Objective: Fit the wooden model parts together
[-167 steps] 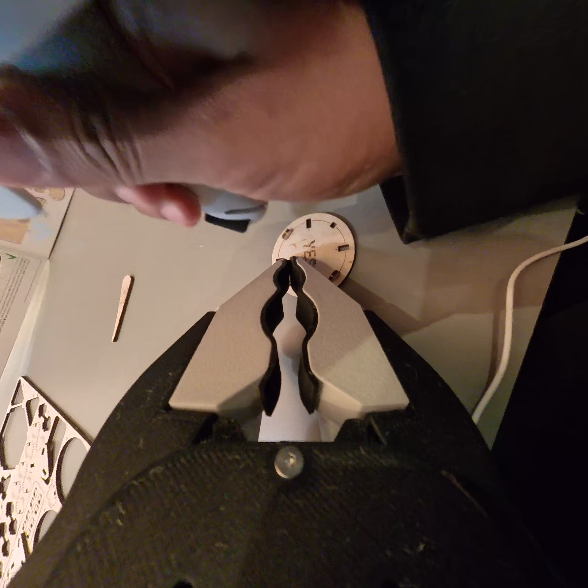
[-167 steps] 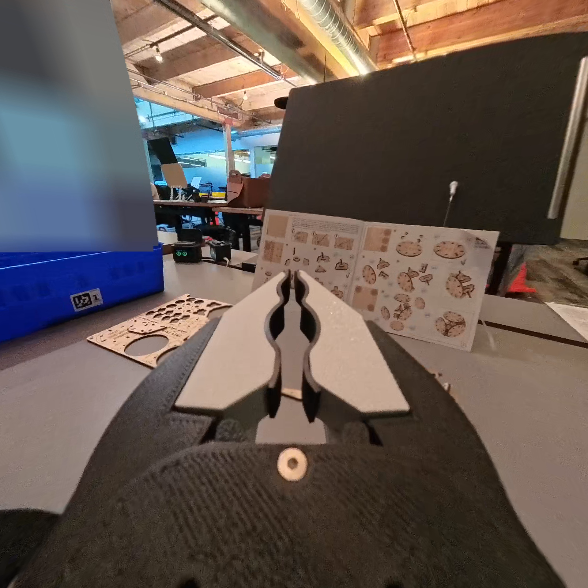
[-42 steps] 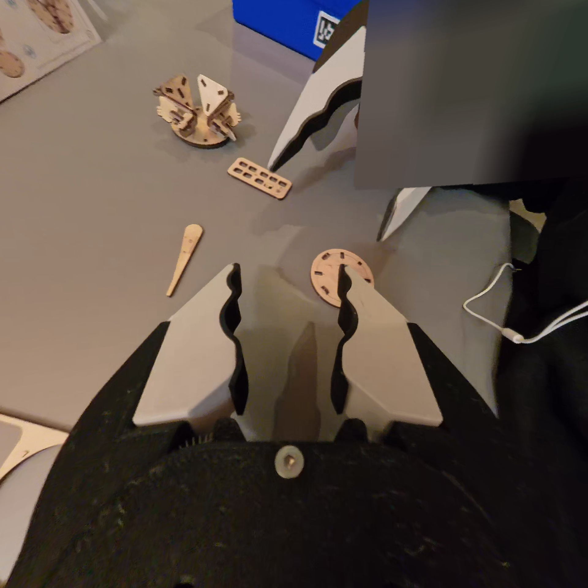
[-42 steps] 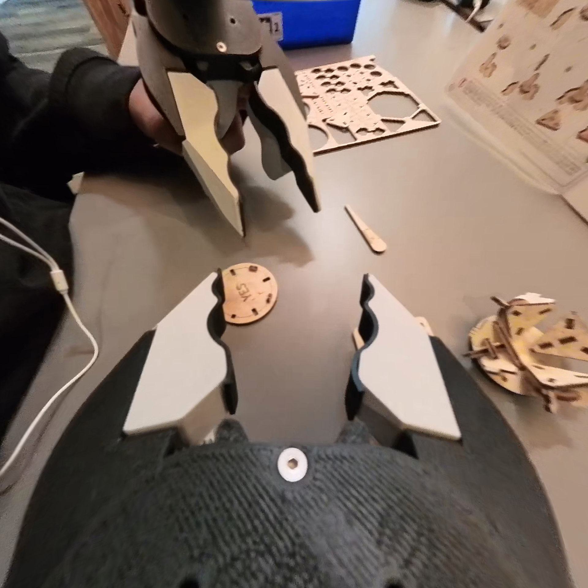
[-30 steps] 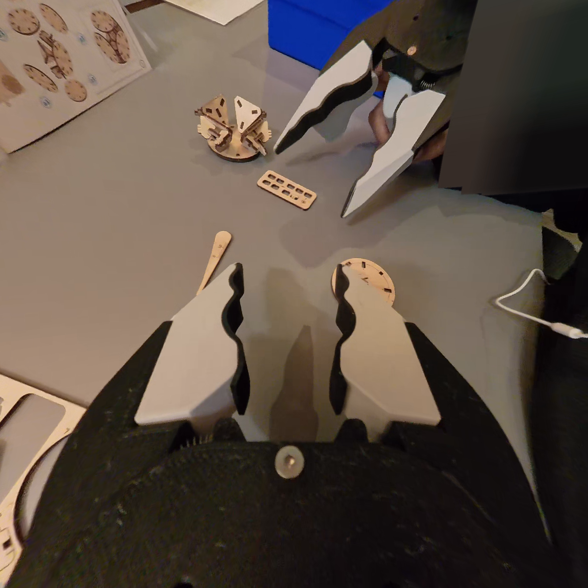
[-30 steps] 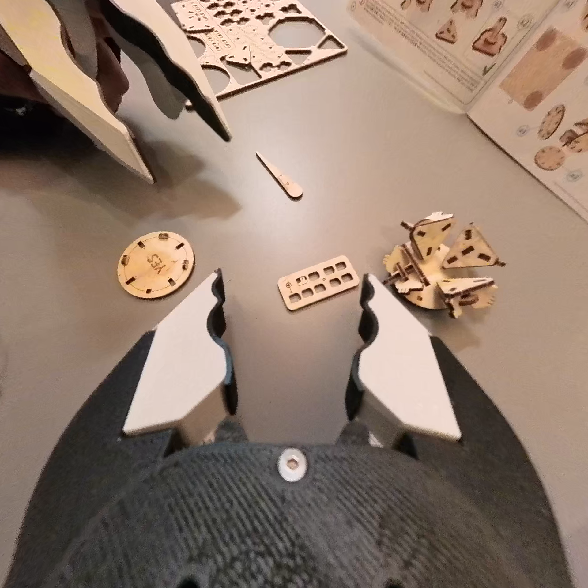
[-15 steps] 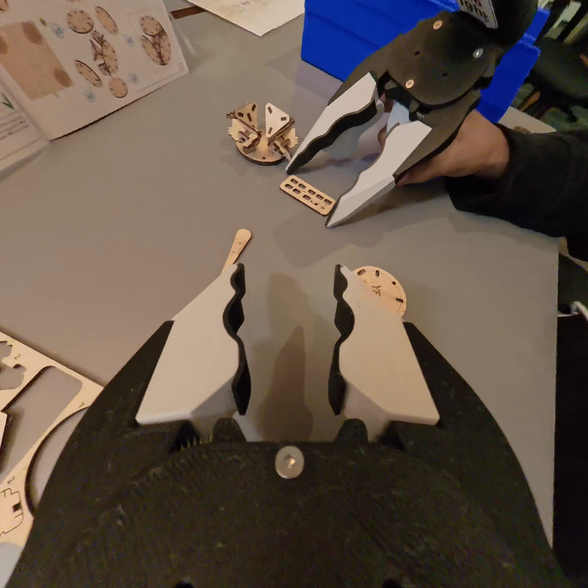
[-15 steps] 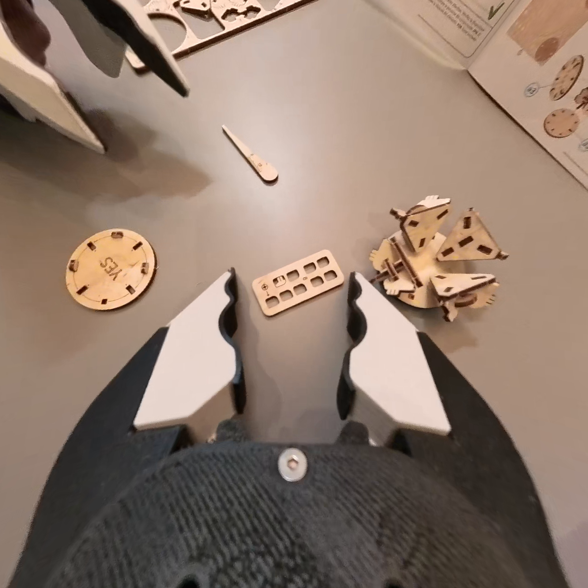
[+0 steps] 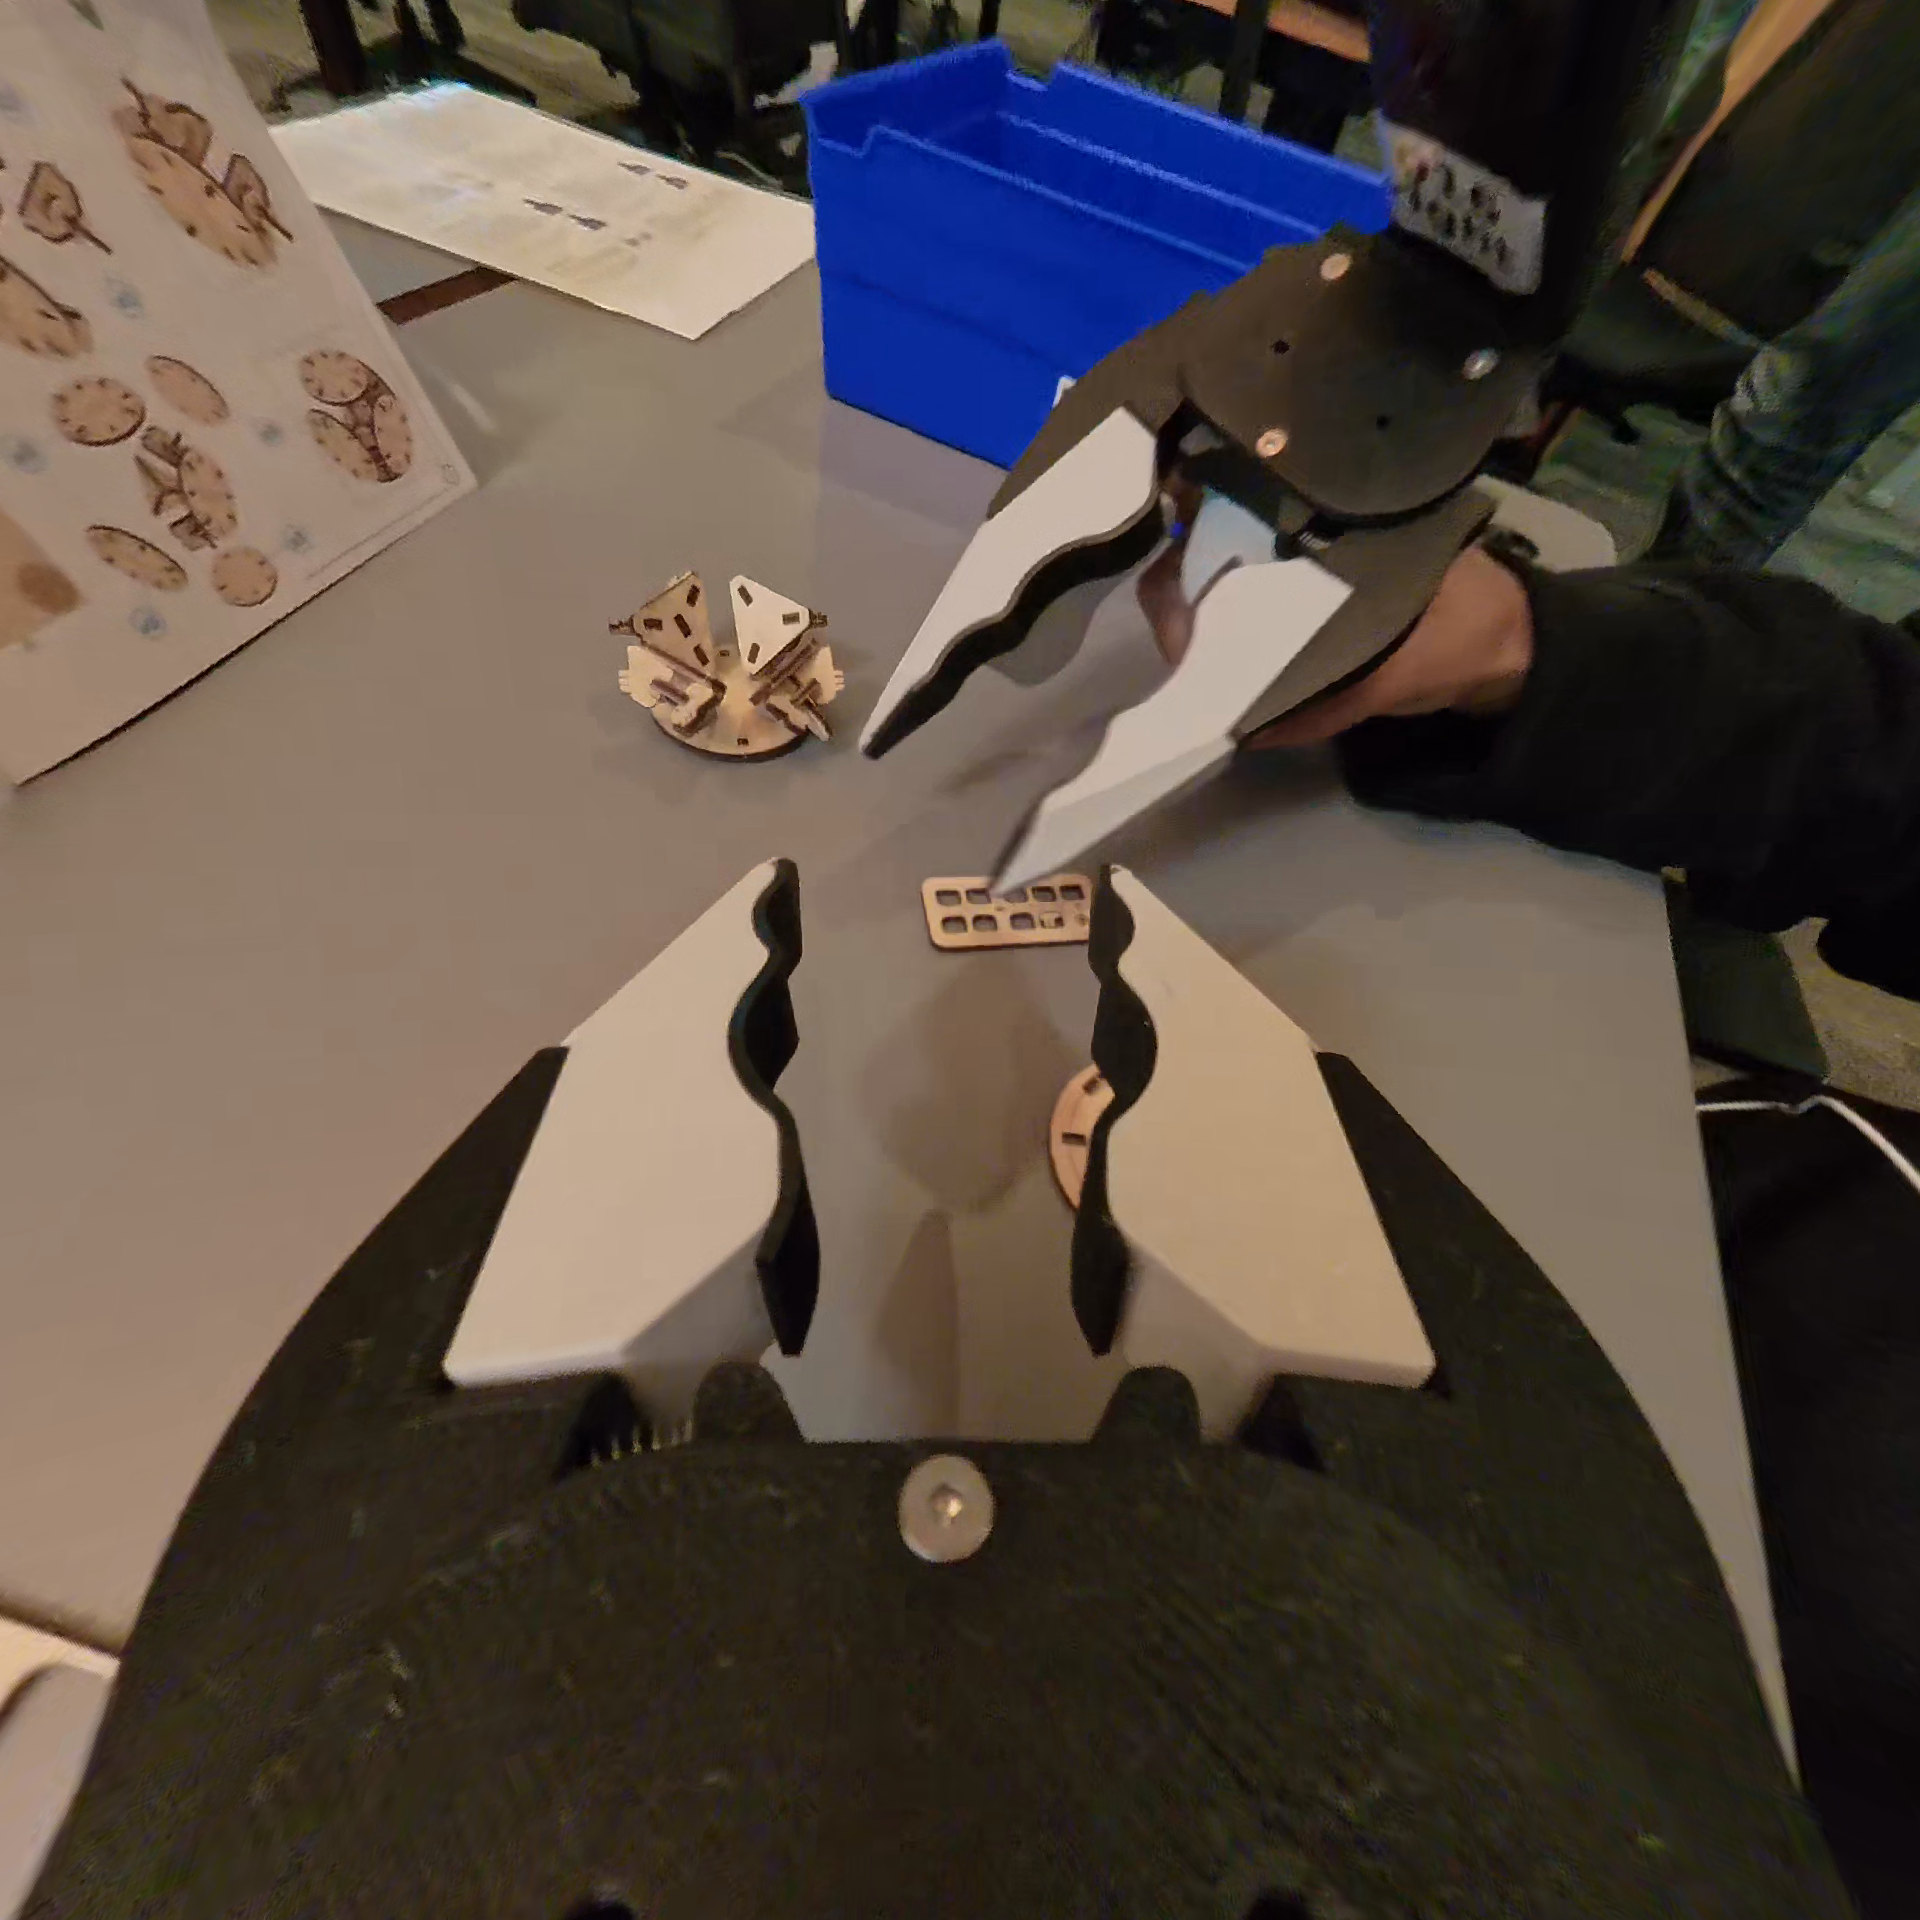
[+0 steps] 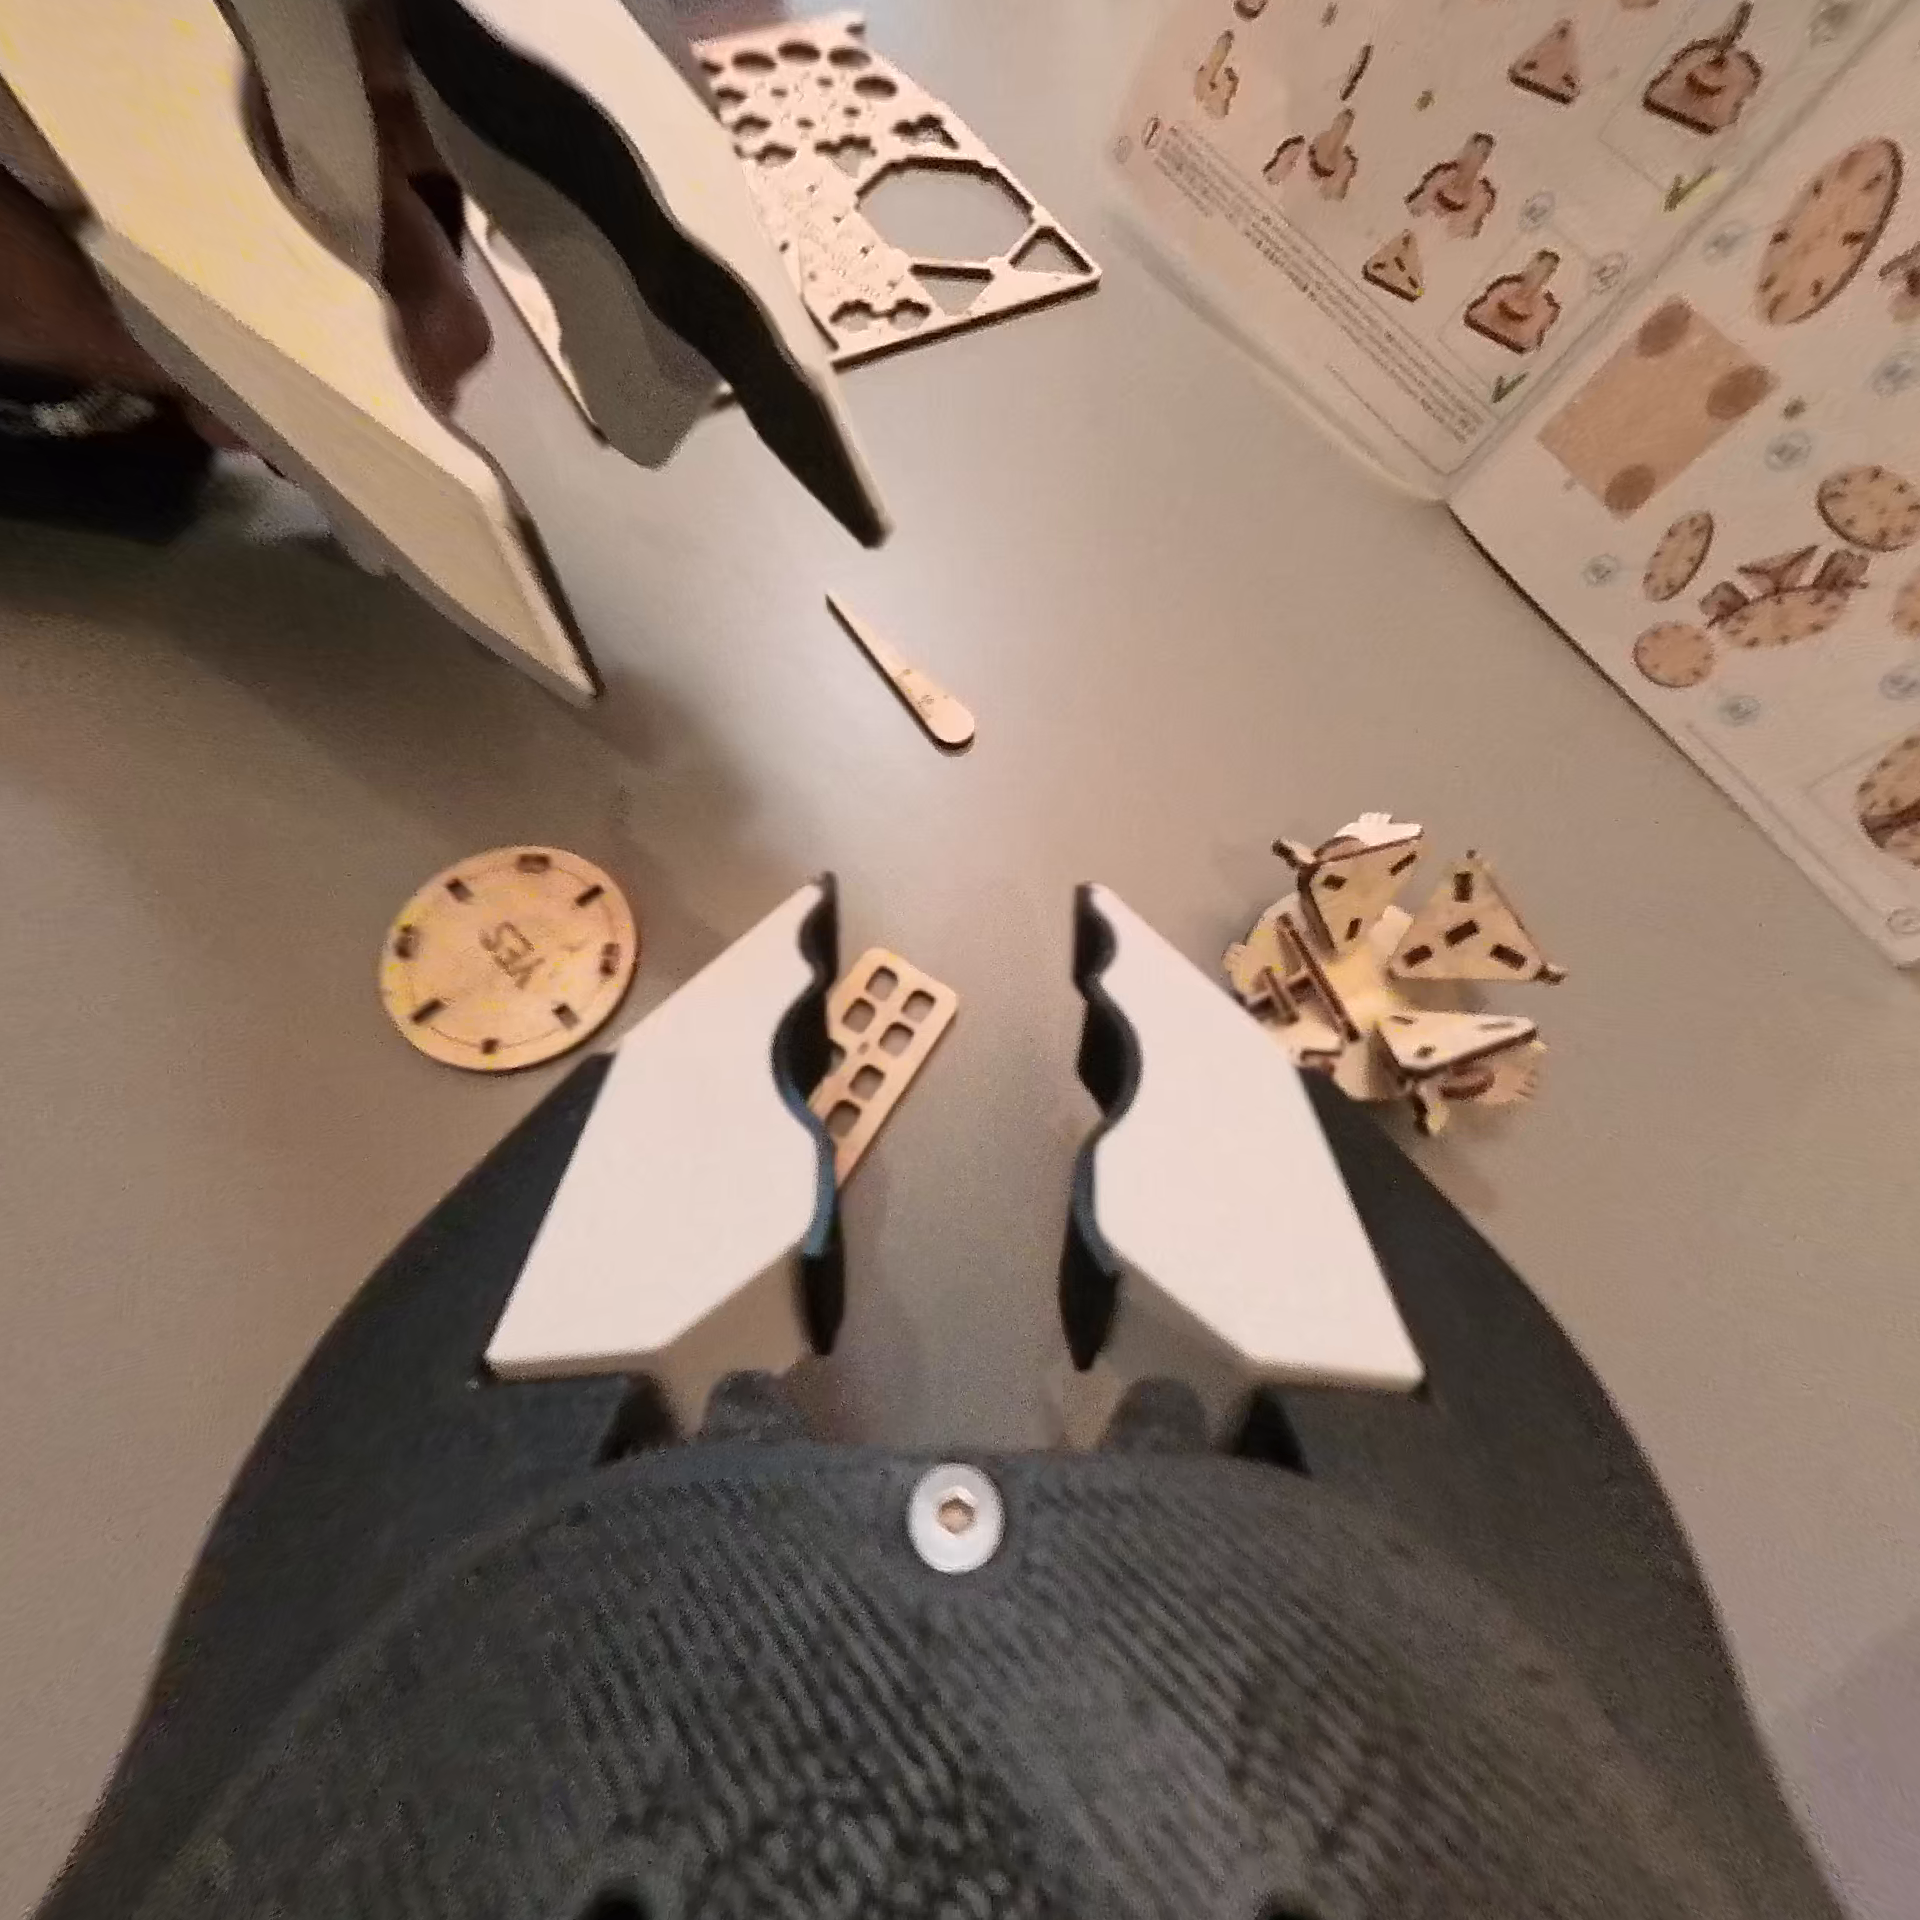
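Grey table (image 9: 312,935) with laser-cut wooden bits on it. Right hand-held gripper (image 10: 954,902) hangs open, one finger (image 9: 1049,862) tipped onto a small slotted wooden strip (image 9: 1003,912) lying flat mid-table. Left hand-held gripper (image 9: 943,883) is open too, gripping nothing, just beside that strip. Round wooden disc (image 10: 507,971) and a half-built wooden model (image 9: 725,675) sit near; blue bin (image 9: 997,270) at the far edge.

A grey table (image 9: 312,935) under dim warm light, dark chairs (image 9: 675,42) behind.
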Demonstrator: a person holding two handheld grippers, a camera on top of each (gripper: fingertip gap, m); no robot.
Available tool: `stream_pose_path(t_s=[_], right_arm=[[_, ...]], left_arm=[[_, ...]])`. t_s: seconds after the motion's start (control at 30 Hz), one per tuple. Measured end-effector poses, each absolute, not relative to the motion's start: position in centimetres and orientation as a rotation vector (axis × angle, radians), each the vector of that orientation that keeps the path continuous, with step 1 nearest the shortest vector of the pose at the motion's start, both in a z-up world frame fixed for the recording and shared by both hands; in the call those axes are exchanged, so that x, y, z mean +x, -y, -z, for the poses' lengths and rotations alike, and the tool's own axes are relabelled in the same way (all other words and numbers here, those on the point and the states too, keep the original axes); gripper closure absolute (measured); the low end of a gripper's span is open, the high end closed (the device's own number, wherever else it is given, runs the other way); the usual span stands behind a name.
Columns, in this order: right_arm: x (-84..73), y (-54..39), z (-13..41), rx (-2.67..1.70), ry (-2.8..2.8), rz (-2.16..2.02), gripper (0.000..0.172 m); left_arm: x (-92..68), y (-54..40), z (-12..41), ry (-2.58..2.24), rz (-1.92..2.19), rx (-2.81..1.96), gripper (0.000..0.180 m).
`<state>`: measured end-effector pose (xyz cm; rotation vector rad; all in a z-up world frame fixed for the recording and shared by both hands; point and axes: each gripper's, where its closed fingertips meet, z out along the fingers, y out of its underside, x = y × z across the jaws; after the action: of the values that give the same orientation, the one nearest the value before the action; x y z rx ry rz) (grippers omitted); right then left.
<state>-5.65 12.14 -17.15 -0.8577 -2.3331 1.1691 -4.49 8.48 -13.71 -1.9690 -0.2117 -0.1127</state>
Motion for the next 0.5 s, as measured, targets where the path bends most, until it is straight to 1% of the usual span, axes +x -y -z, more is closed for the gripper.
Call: stream_pose_path(t_s=[0.07, 0.1, 0.17, 0.27, 0.3, 0.37, 0.4, 0.43, 0.5], right_arm=[[-4.9, -12.3, 17.1, -0.979, 2.333, -1.234, 0.11], [-4.5, -12.1, 17.4, -1.019, 2.343, -1.265, 0.107], [-3.8, -12.2, 18.8, -1.044, 2.381, -1.216, 0.108], [-3.5, -12.7, 20.9, -1.011, 2.418, -1.019, 0.107], [-3.5, -12.3, 20.7, -1.008, 2.407, -1.048, 0.112], [-3.7, -12.1, 20.8, -1.015, 2.41, -1.057, 0.117], [-3.8, -12.1, 20.7, -1.017, 2.41, -1.061, 0.134], [-3.9, -12.2, 20.7, -1.023, 2.411, -1.069, 0.145], [-3.9, -12.2, 20.7, -1.049, 2.408, -1.096, 0.145]], left_arm=[[-5.1, -8.9, 14.1, 0.186, 0.102, -1.994, 0.127], [-5.4, -8.9, 14.2, 0.18, 0.101, -1.994, 0.128], [-5.6, -8.8, 14.6, 0.193, 0.126, -1.965, 0.131], [-5.1, -8.3, 15.9, 0.205, 0.133, -1.992, 0.131], [-5.1, -8.2, 16.1, 0.203, 0.113, -1.997, 0.132], [-5.1, -8.1, 15.8, 0.198, 0.085, -1.99, 0.132], [-5.1, -8.2, 15.7, 0.2, 0.084, -1.982, 0.132], [-5.1, -8.3, 15.5, 0.204, 0.096, -1.977, 0.132], [-5.1, -8.4, 15.3, 0.216, 0.118, -1.964, 0.131]])
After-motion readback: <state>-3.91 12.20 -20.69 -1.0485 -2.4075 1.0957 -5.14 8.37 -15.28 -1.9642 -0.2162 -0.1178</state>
